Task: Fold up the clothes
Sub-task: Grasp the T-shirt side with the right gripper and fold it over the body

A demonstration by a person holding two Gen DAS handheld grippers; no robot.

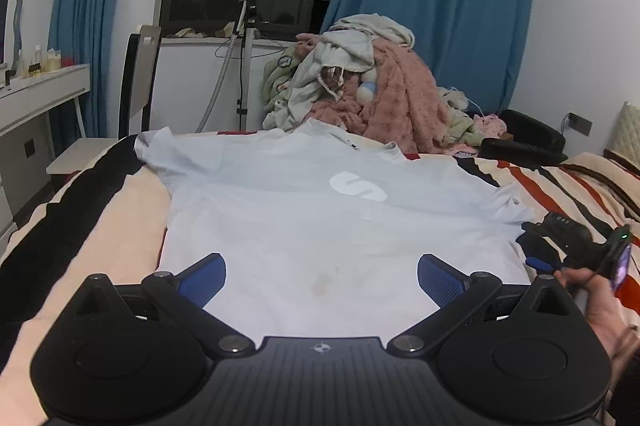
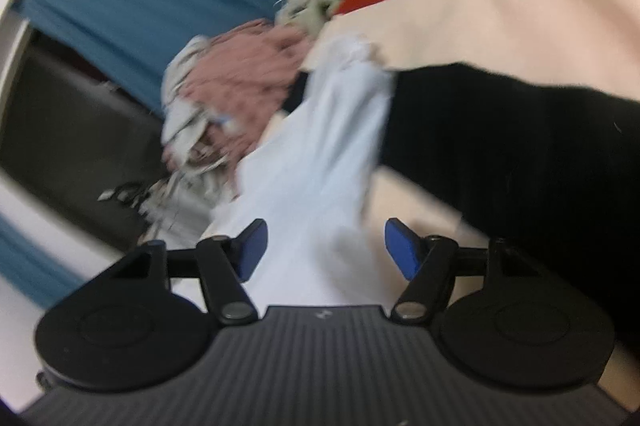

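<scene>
We see the pale-blue cotton T-shirt [image 1: 320, 210] lying flat lengthwise ahead; our right hand-held gripper [image 2: 322, 248], fingers apart, is nearer its sleeve; the left hand-held gripper [image 1: 322, 280] gapes over the hem.

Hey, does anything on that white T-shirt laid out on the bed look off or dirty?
Yes. The white T-shirt has a faint brownish stain near its hem, between the open left tool's fingers. Its sleeve on the right tool's side is bunched and wrinkled, not flat.

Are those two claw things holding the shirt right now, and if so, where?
No, neither holds anything. The left gripper is open above the shirt near its hem. The right gripper is open too, at the shirt's side edge, with no cloth pinched.
</scene>
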